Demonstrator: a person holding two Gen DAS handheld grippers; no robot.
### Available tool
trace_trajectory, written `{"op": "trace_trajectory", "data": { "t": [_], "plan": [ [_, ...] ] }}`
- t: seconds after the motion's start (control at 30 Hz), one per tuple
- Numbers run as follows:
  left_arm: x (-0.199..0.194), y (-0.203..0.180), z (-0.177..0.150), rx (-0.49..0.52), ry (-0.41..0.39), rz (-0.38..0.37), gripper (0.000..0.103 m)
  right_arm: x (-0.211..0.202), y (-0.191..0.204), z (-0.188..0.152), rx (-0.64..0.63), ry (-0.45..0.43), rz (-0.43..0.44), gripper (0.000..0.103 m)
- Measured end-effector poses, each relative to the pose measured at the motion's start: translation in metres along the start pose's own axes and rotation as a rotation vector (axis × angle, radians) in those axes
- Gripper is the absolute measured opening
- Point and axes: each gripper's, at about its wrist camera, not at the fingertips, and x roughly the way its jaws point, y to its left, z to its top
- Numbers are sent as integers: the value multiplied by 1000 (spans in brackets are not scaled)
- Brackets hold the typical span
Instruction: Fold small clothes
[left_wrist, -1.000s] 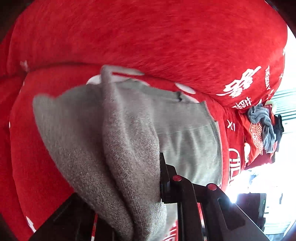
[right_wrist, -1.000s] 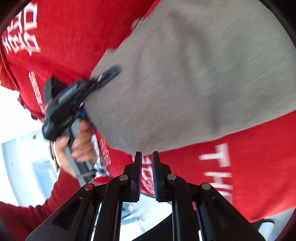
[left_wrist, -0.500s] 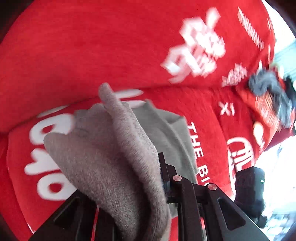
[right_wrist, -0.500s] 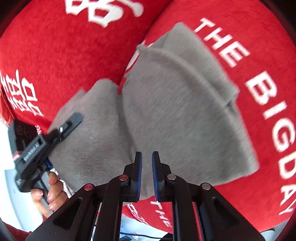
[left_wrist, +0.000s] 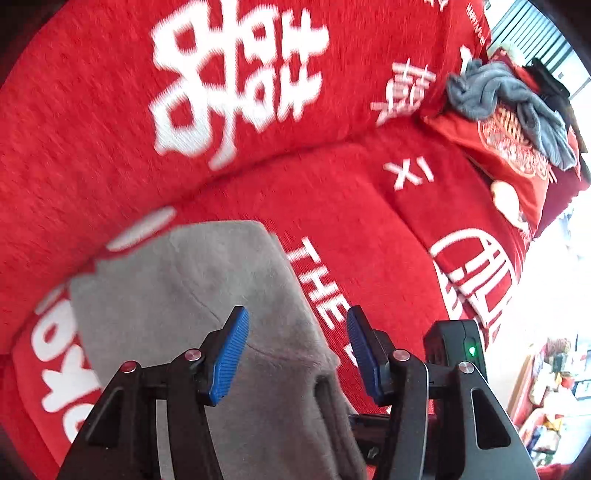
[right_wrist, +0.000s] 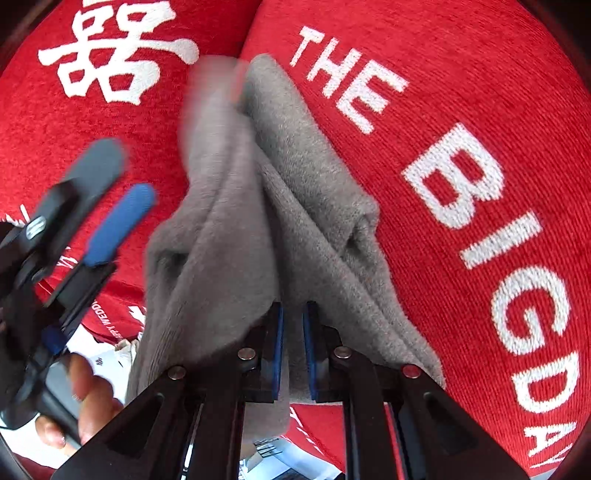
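Grey fleecy garment (right_wrist: 295, 206) on the red lettered sofa cover (right_wrist: 461, 92), pinched by right claw (right_wrist: 293, 354); left claw (left_wrist: 295, 350) spread beside it should smooth creases first.

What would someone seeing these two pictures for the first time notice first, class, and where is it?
The bright red sofa cover with its big white lettering fills both views. On it lies a grey knitted garment, bunched in folds, its near edge pinched in the right gripper, while the left gripper hovers open over it. At the far end of the sofa, a crumpled blue-grey garment lies on a red cushion.
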Motion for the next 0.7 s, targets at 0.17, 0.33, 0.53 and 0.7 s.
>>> {"op": "trace_trajectory", "data": {
  "t": [0.17,0.33,0.53,0.7],
  "plan": [
    [-29,66,-27,-175,-76,126,89,-28,-23,8,118,-69,123,46],
    [-19,136,-81,-334,70,239,89,-49,-48,-5,223,-122,269,60],
    [-17,161,-126,-402,135,228,89,-38,-19,-60,66,-47,149,63],
    [-21,159,-132,-415,125,207,89,1,27,-83,-159,58,-15,63]
  ]
}}
